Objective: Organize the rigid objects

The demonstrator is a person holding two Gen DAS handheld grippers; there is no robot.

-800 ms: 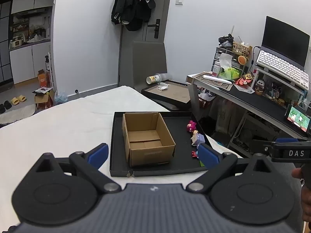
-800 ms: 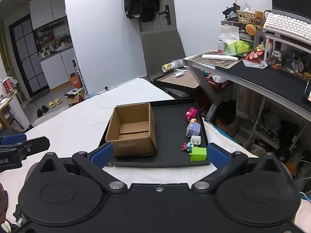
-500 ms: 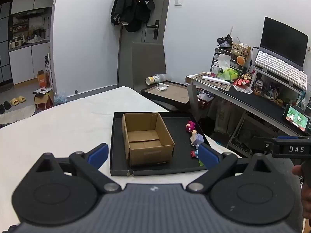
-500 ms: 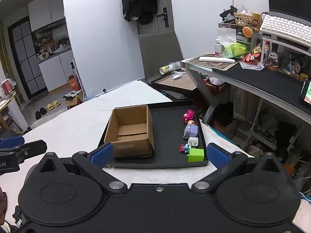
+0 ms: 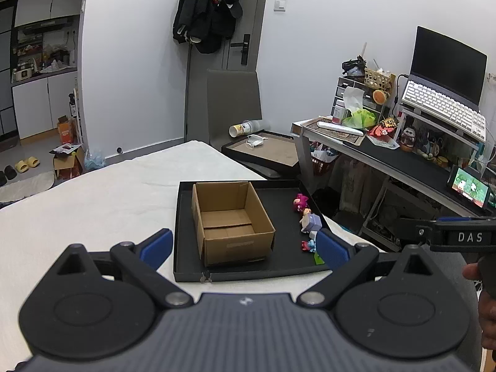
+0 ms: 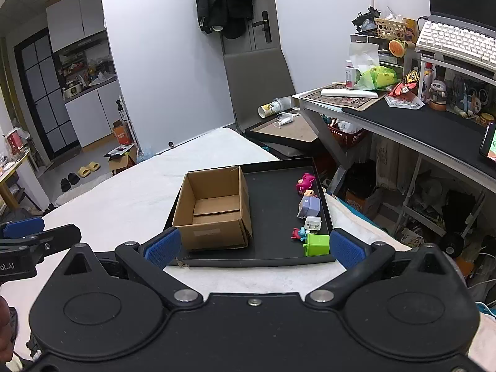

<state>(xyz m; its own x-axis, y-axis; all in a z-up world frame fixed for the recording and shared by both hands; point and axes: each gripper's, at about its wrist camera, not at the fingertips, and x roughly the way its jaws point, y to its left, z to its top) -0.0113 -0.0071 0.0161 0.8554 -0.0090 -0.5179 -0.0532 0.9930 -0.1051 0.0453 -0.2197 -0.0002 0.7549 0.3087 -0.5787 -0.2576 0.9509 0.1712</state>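
Blue-padded fingers spread wide and holding nothing: the left gripper (image 5: 245,248) and the right gripper (image 6: 253,247) both hang above the near edge of a white-covered table (image 5: 102,204), angled down toward a shallow black tray (image 6: 272,204).

On the tray's left half stands an open cardboard box (image 6: 214,210), upright and empty, its flaps folded flat inside. Down the tray's right edge runs a line of small rigid things, far to near: a pink figure (image 6: 305,182), a lavender block figure (image 6: 308,206) lying just beside it, a white charger plug (image 6: 313,223), a small red-and-blue toy (image 6: 298,234) and a green cube (image 6: 316,245) at the near right corner. In the left wrist view that gripper's right finger (image 5: 333,251) covers most of the green cube — only a sliver shows.

Each tool appears at the edge of the other's view, the right one lettered "DAS", with part of a person's hand (image 5: 486,303) behind it.

Past the table, to the right, a cluttered desk (image 6: 434,130) bears a keyboard (image 6: 455,43) on a riser — a grey chair (image 5: 232,105) stands beyond the far end, near a door hung with dark coats (image 5: 206,9).
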